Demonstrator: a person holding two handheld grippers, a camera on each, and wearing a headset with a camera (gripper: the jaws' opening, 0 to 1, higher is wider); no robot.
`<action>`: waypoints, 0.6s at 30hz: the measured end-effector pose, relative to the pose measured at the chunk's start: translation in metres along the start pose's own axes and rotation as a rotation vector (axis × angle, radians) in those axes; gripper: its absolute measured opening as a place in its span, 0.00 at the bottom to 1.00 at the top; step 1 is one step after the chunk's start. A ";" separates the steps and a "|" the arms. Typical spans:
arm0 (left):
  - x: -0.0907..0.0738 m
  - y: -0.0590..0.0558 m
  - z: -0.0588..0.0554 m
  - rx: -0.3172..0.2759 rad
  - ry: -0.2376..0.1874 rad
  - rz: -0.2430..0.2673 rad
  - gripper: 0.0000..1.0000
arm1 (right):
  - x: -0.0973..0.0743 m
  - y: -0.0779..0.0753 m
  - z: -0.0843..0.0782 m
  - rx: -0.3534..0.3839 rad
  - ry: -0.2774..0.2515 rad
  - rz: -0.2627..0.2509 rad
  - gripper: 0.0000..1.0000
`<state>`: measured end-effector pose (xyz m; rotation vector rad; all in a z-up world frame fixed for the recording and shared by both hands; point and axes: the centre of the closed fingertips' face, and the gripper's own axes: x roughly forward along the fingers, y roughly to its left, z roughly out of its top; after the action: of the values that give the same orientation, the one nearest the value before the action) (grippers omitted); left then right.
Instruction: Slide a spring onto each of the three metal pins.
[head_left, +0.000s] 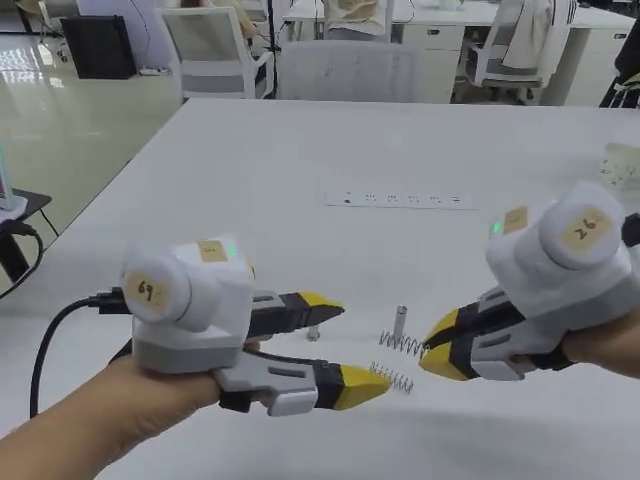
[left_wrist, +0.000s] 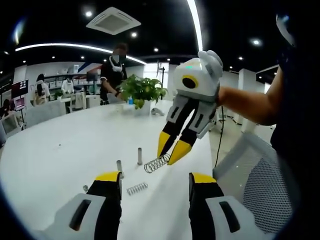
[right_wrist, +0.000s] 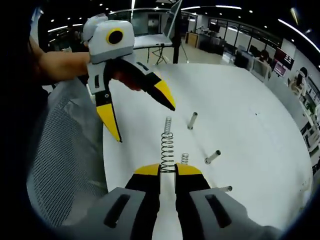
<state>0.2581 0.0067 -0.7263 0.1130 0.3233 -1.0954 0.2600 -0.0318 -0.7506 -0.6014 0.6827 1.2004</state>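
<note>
My right gripper (head_left: 437, 348) (right_wrist: 168, 170) is shut on one end of a spring (head_left: 401, 342) (right_wrist: 167, 147), which sticks out level from its yellow tips just above the white table. It also shows in the left gripper view as right gripper (left_wrist: 169, 150) with the spring (left_wrist: 156, 163). A second spring (head_left: 392, 377) (left_wrist: 136, 188) lies on the table below it. One metal pin (head_left: 400, 322) (left_wrist: 139, 155) stands upright just behind the held spring; another pin (left_wrist: 119, 166) (head_left: 313, 333) stands nearer my left gripper (head_left: 350, 342) (left_wrist: 155, 177), which is open and holds nothing.
More pins (right_wrist: 192, 120) (right_wrist: 212, 157) (right_wrist: 225, 189) show on the table (head_left: 300, 180). A recessed power strip (head_left: 402, 200) sits mid-table. Office chairs (head_left: 215, 50) stand at the far edge. A potted plant (left_wrist: 142, 90) and a standing person (left_wrist: 116, 70) are at the table's far end.
</note>
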 end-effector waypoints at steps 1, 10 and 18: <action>0.000 -0.001 -0.002 -0.002 0.001 -0.005 0.47 | 0.000 0.003 0.001 -0.008 0.003 0.006 0.08; 0.005 -0.012 -0.005 0.015 -0.005 -0.051 0.37 | 0.001 0.016 0.000 -0.063 0.013 0.074 0.08; 0.007 -0.020 -0.006 0.039 -0.012 -0.086 0.25 | 0.000 0.022 0.002 -0.111 0.008 0.101 0.08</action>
<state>0.2419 -0.0073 -0.7325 0.1282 0.2983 -1.1876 0.2391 -0.0249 -0.7508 -0.6712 0.6631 1.3370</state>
